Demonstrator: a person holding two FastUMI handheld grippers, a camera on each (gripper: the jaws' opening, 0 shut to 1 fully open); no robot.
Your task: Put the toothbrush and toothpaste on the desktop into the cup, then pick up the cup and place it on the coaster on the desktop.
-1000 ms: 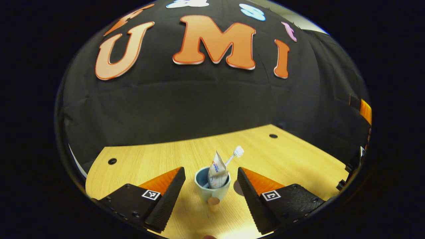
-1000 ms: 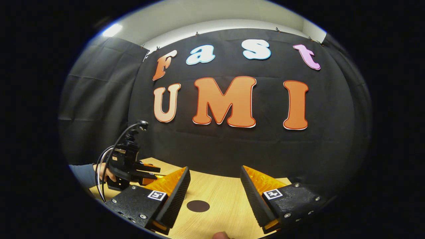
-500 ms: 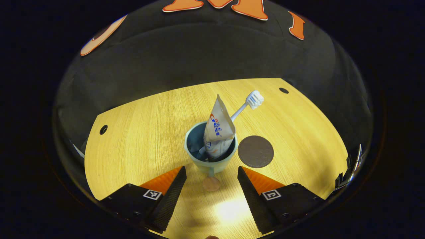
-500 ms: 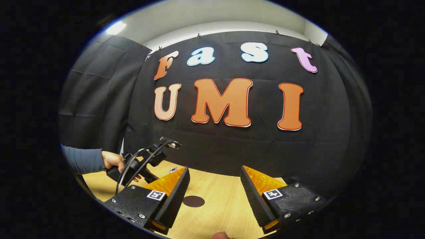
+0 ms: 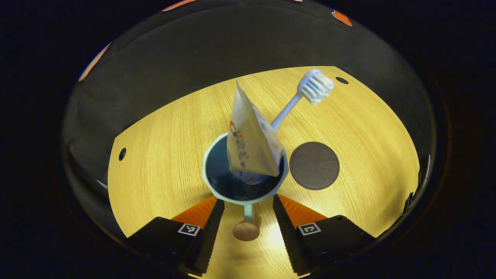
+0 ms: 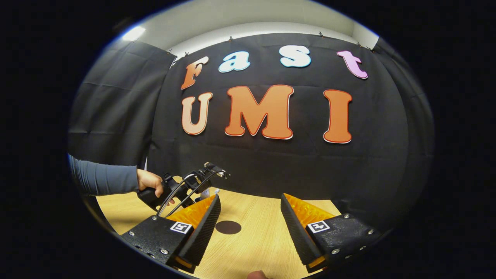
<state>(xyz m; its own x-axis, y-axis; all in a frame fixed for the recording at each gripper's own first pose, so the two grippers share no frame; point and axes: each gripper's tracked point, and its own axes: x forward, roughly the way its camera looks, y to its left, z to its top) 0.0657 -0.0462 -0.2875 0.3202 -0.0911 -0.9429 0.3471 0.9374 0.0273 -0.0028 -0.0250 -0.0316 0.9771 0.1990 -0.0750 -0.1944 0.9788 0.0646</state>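
The light blue cup [image 5: 217, 185] stands on the wooden desktop [image 5: 162, 155], just past the tips of the left gripper [image 5: 248, 205]; its fingers are wide apart and hold nothing; the cup's little handle [image 5: 247, 224] pokes between them. The toothpaste [image 5: 250, 143] and toothbrush [image 5: 306, 93] stand in the cup; the brown coaster [image 5: 314, 165] lies just beside the cup. The right gripper [image 6: 250, 223] is wide open and empty, with the coaster on the desktop between its fingers.

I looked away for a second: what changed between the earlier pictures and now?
The left gripper tipped downward and closed in on the cup, its fingers now flanking the handle, not gripping. Toothpaste and toothbrush stayed in the cup, beside the coaster. The right gripper stayed open.
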